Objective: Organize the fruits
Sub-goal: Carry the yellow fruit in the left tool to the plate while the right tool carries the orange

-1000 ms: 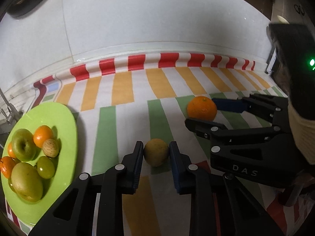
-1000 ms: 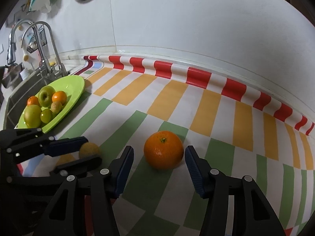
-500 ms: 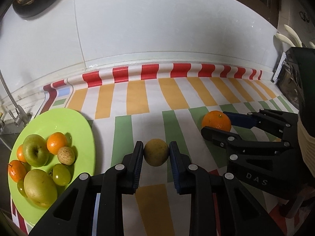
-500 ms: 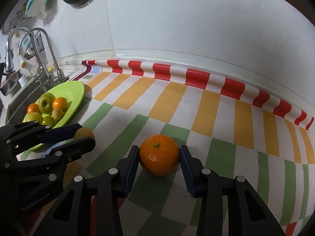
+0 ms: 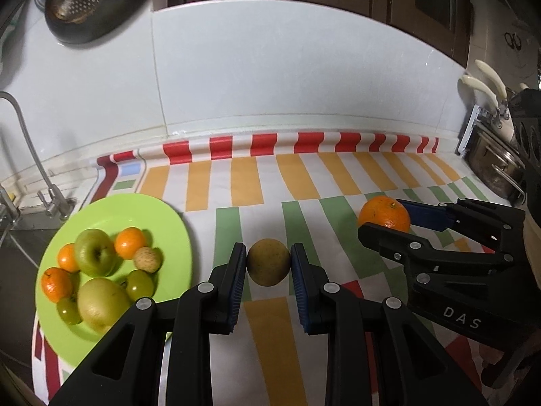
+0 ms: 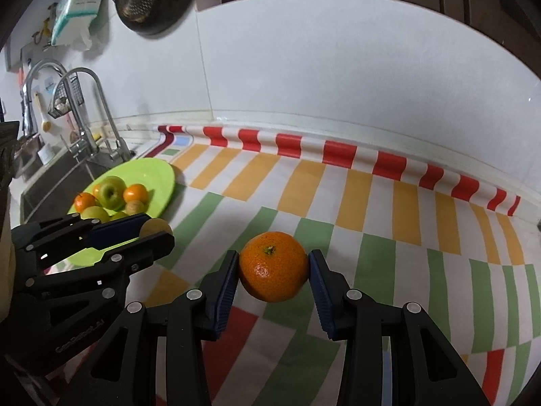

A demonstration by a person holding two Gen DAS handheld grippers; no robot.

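The left tongs [image 5: 268, 264] clamp one smooth, round yellowish-brown fruit [image 5: 268, 262], the right tongs [image 6: 274, 268] pinch one dimpled orange [image 6: 273, 266], and left of both, a glossy lime-green plate [image 5: 142, 213] carries eight fruits.

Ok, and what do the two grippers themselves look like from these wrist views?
Both are matte black plastic two-finger tools with open triangular cut-outs in the finger links and silver round pivot pins. The left gripper and right gripper carry ribbed dark blue pads. White lettering "DAS" marks the right gripper's body. No cables or sleeves are clearly visible.
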